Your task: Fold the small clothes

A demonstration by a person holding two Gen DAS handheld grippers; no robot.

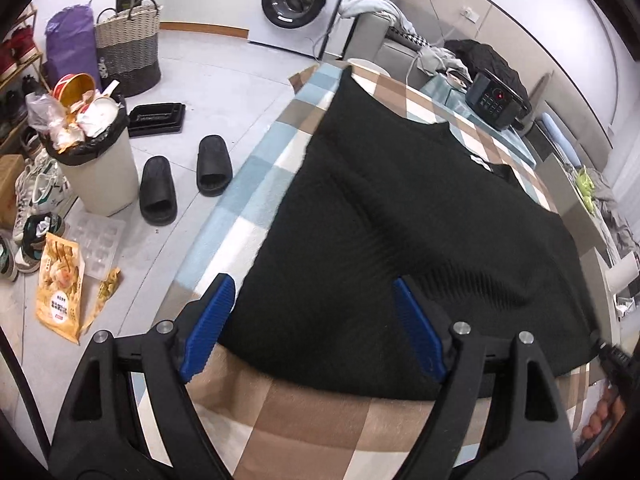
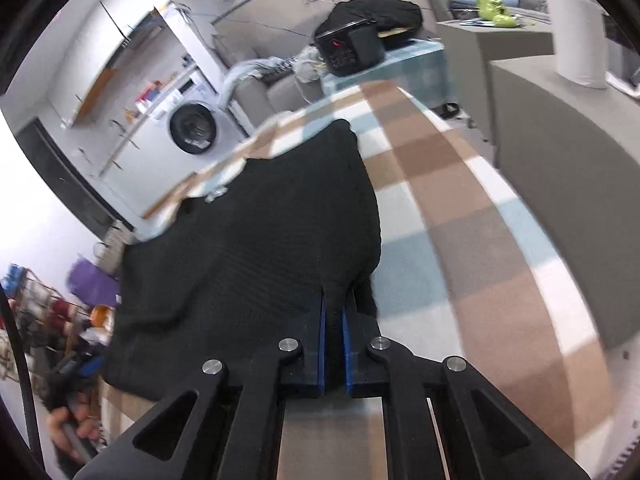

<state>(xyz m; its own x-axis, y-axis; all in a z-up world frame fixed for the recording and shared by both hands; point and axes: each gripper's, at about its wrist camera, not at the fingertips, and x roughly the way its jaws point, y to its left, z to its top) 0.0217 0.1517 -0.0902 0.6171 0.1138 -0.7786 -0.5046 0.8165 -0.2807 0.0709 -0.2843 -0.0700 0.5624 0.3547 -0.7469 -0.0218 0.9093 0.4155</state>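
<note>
Right gripper [image 2: 334, 312]: fingers [image 2: 321, 344] pinched together on a bunched edge of the black knit sweater [image 2: 248, 248], at its near right corner.
Left gripper [image 1: 310, 320]: blue fingers [image 1: 208, 328] spread wide, straddling the sweater's near hem; whether they touch the cloth cannot be told.
Sweater: spread across the checked blanket [image 1: 304, 416] that covers the desk, a small white label [image 1: 479, 161] at its neckline on the far side.
Desk surface: brown, cream and pale blue squares; a black keypad box [image 1: 496, 102] with a red light stands at the far end.
Room: grey tiled floor [image 1: 224, 80] to the left with a pair of black slides [image 1: 184, 178], an overfull white bin [image 1: 100, 168], an orange snack bag [image 1: 60, 284], a woven laundry basket [image 1: 128, 48] and a front-loading washing machine [image 1: 298, 0]; a grey sofa [image 1: 396, 48] with heaped clothes lies beyond the desk.
Right hand [image 1: 604, 416]: partly seen at the frame edge.
Left hand [image 2: 70, 428]: blurred, gripping its handle.
</note>
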